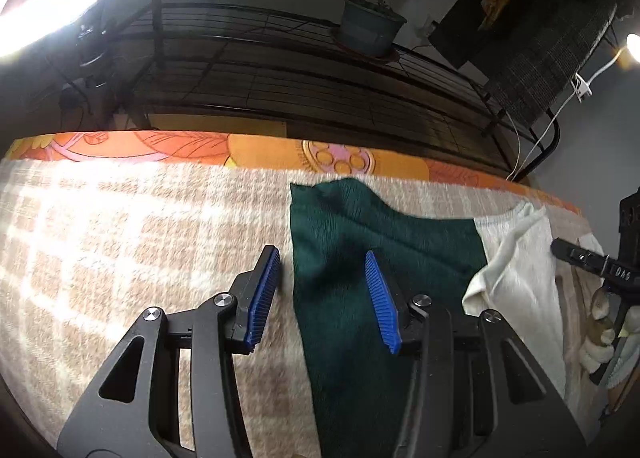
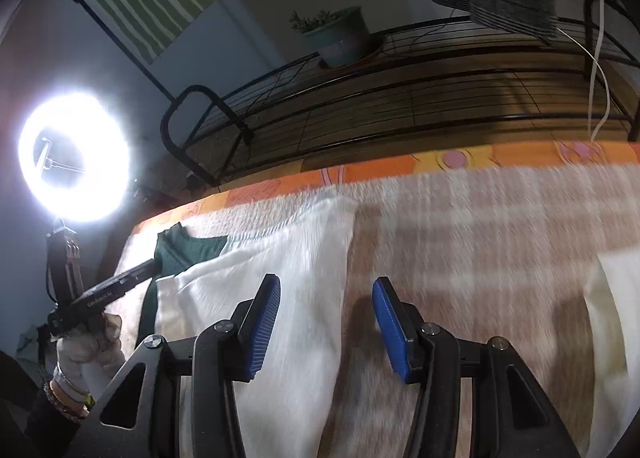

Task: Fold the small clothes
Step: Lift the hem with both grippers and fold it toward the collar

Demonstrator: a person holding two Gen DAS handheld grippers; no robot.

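Observation:
A dark green garment [image 1: 360, 266] lies flat on the checked beige blanket [image 1: 140, 250], with a white garment [image 1: 520, 270] overlapping its right side. My left gripper [image 1: 323, 258] is open and empty, its jaws straddling the green garment's left edge. My right gripper [image 2: 326, 286] is open and empty above the right edge of the white garment [image 2: 280, 258]; the green garment [image 2: 180, 252] shows at far left. The right gripper also shows in the left wrist view [image 1: 560, 248]. The left gripper shows in the right wrist view [image 2: 150, 264] over the green garment.
An orange patterned sheet [image 1: 280, 152] edges the far side of the bed. Behind it stands a black wire rack [image 1: 280, 70] with a potted plant [image 1: 370, 24]. A bright ring light [image 2: 74, 158] stands at left. Another white cloth [image 2: 616, 318] lies at far right.

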